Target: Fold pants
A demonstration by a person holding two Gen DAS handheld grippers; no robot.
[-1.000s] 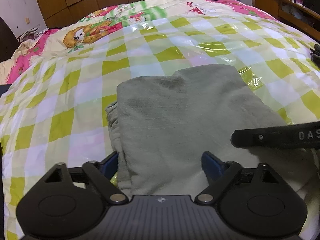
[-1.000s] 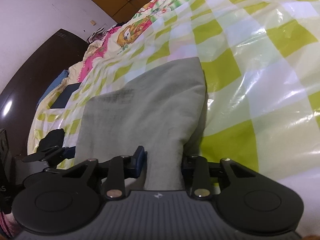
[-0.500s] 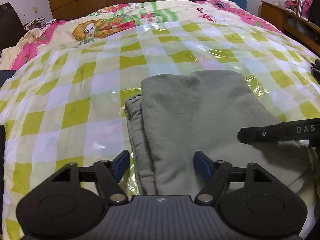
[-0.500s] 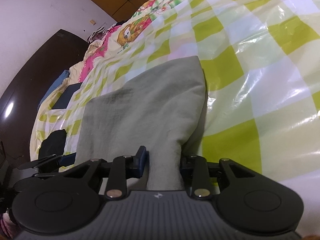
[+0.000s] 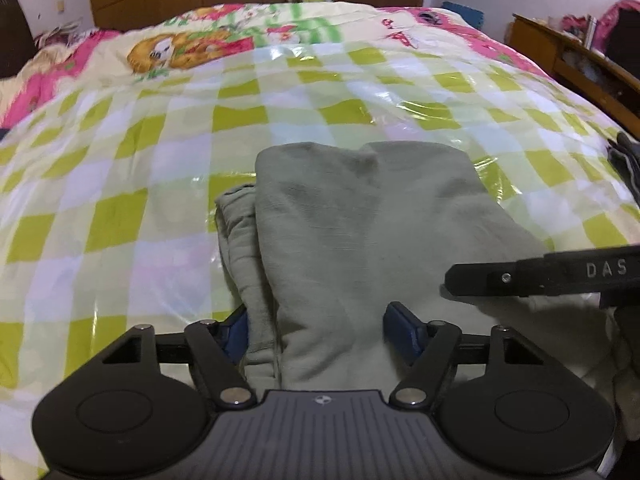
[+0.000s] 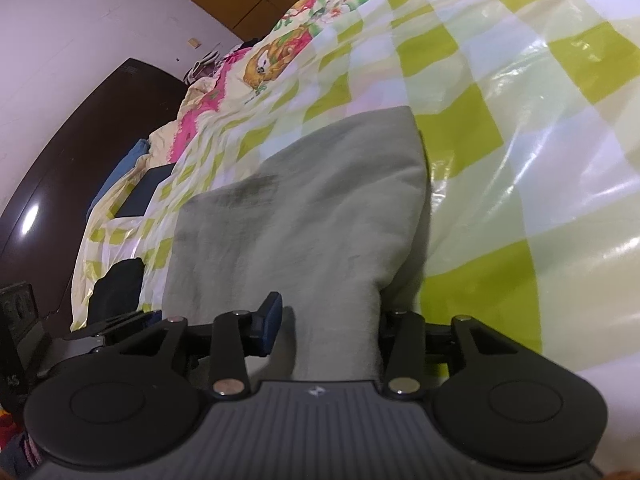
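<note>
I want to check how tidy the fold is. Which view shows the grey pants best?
The left wrist view: the folded grey pants lie almost whole on the checked sheet, with stacked layers showing along their left edge. The right wrist view shows them closer and tilted, the layered edge unseen.

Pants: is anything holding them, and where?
On the right gripper the jaws have just been opening, letting the pants go at their near edge. On the left gripper the jaws have just been closing around that edge; a pinch cannot be told.
</note>
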